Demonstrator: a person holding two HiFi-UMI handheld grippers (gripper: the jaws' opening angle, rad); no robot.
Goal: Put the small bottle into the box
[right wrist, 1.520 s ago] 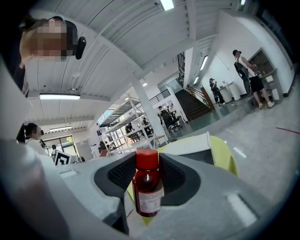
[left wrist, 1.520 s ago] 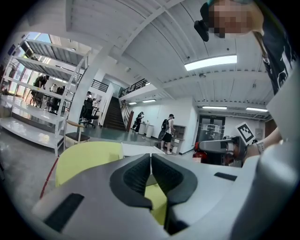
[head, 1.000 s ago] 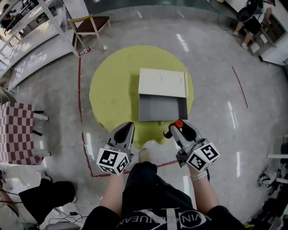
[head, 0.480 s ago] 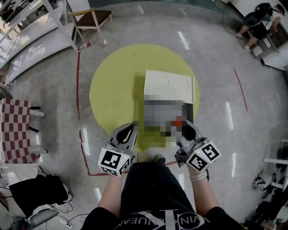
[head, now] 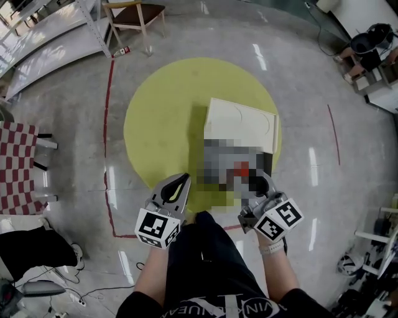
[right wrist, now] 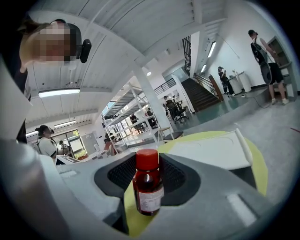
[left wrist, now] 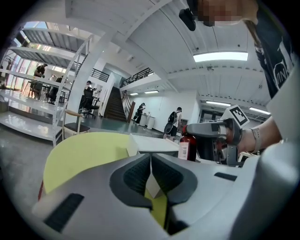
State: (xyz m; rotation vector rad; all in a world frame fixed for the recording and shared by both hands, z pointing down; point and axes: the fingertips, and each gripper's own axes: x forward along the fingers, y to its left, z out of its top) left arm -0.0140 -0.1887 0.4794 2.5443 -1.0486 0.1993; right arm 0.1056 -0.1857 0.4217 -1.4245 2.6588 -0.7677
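A small dark-red bottle (right wrist: 148, 187) with a red cap (head: 241, 167) and a white label stands upright between the jaws of my right gripper (right wrist: 147, 176), which is shut on it. In the head view the right gripper (head: 246, 177) holds it at the front edge of the open box (head: 267, 160), whose cream lid (head: 241, 123) lies back; a mosaic patch hides the grey inside. My left gripper (head: 181, 181) hangs left of the box, shut and empty. From the left gripper (left wrist: 151, 168) view, the bottle (left wrist: 187, 146) shows at the right.
The box sits on a round yellow mat (head: 161, 118) on a glossy grey floor with red tape lines (head: 107, 161). A wooden chair (head: 134, 12) and metal shelving (head: 50, 31) stand at the far left, and a checked cloth (head: 15, 168) lies at the left edge. People stand far off.
My right gripper has carried the bottle forward from in front of the box to its front edge. The left gripper stayed shut beside it, and the head view shifted a little.
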